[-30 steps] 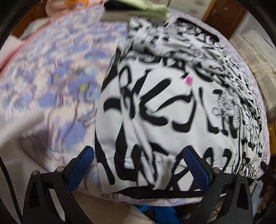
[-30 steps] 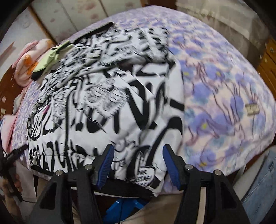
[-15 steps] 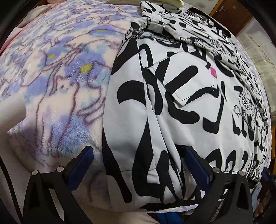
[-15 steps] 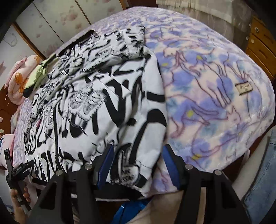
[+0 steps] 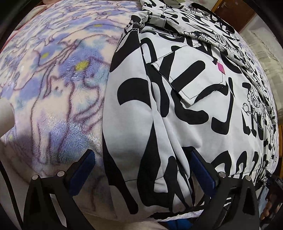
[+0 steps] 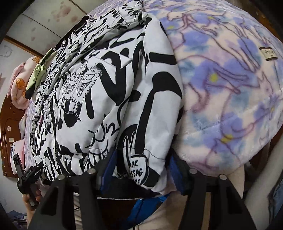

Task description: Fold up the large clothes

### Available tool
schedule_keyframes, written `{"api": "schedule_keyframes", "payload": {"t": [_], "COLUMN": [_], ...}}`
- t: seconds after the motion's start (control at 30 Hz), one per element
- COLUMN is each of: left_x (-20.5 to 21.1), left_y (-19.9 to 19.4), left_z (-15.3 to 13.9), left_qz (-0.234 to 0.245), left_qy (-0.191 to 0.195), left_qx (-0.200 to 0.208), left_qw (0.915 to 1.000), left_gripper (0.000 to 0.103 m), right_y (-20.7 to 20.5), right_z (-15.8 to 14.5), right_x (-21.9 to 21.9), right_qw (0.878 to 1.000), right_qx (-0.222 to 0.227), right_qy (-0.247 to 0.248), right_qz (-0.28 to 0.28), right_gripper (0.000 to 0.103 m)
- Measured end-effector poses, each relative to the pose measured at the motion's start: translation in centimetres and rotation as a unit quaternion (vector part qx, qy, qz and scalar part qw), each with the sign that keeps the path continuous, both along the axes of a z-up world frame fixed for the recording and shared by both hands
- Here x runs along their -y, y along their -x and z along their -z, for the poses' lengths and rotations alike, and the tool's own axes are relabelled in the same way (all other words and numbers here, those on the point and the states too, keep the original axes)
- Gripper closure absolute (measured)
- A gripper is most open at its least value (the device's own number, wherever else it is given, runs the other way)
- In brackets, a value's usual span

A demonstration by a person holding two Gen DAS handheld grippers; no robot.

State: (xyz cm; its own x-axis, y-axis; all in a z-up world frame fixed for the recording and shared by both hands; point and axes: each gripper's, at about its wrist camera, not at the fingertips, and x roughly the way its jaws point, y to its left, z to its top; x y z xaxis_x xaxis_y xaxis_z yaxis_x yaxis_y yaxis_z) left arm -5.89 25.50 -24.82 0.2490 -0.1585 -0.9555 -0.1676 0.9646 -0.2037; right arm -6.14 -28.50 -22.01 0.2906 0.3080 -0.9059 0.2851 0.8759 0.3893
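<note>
A white jacket (image 5: 176,106) with black graffiti print lies spread on a purple floral fleece blanket (image 5: 61,88). My left gripper (image 5: 141,169) stands wide open over the jacket's near left hem corner; one pad (image 5: 81,169) rests over the blanket, the other pad (image 5: 201,169) sits in a fold of the jacket. In the right wrist view the jacket (image 6: 106,88) reaches down to my right gripper (image 6: 141,173). Its jaws are closing, with the near right hem corner bulging between them. The left gripper (image 6: 26,175) and a hand show at lower left.
A pink cartoon pillow (image 6: 19,83) and a green garment (image 6: 38,76) lie at the jacket's far end. A brown wooden headboard (image 6: 7,123) stands beyond them. The blanket's label (image 6: 268,53) is sewn at the right. A wooden door (image 5: 235,16) stands beyond the bed.
Both grippers have sunk toward the jacket's near hem, so the corners now fill the space between the fingers. The right gripper's jaws have narrowed and its view has rolled.
</note>
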Motion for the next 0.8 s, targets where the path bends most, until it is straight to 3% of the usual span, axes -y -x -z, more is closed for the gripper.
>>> {"api": "schedule_keyframes", "payload": {"t": [0.03,0.1,0.23,0.3,0.37,0.43,0.5,0.67,0.8], "left_x": [0.0,0.4,2.0,2.5,2.3,1.1,0.0,-1.4,-1.0], "left_y": [0.0,0.3,0.3,0.1,-0.3,-1.2,-2.2,-5.7,-11.1], "left_z": [0.0,-0.5,-2.6,-3.7,-5.4,-7.9,-10.3,-15.5,-18.4], "left_qz": [0.002,0.013,0.063,0.077,0.078,0.053,0.033,0.002,-0.015], "left_qy": [-0.002,-0.011,-0.009,-0.012,0.017,0.091,0.138,0.2,0.213], "left_qx": [-0.001,-0.002,0.002,0.003,0.009,0.023,0.047,0.111,0.148], "left_qw": [1.0,0.9998,0.998,0.997,0.9968,0.9942,0.9887,0.9735,0.9658], "left_gripper": [0.004,0.017,0.081,0.087,0.089,0.091,0.091,0.092,0.092], "right_y": [-0.1,-0.1,-0.2,-0.3,-0.6,-1.1,-1.7,-5.3,-10.8], "right_z": [-0.1,-0.6,-2.6,-3.8,-5.7,-7.7,-9.5,-15.3,-18.1], "right_x": [-0.1,-0.5,-1.3,-1.3,-0.9,-0.3,0.4,2.1,3.1], "right_qw": [1.0,1.0,0.999,0.998,0.997,0.995,0.992,0.974,0.963], "right_qx": [0.001,0.006,0.027,0.042,0.067,0.093,0.119,0.207,0.244], "right_qy": [0.005,0.013,0.031,0.027,0.011,-0.01,-0.033,-0.089,-0.108], "right_qz": [-0.003,-0.014,-0.03,-0.03,-0.027,-0.022,-0.016,0.01,0.026], "right_gripper": [0.069,0.082,0.09,0.09,0.091,0.091,0.091,0.091,0.091]}}
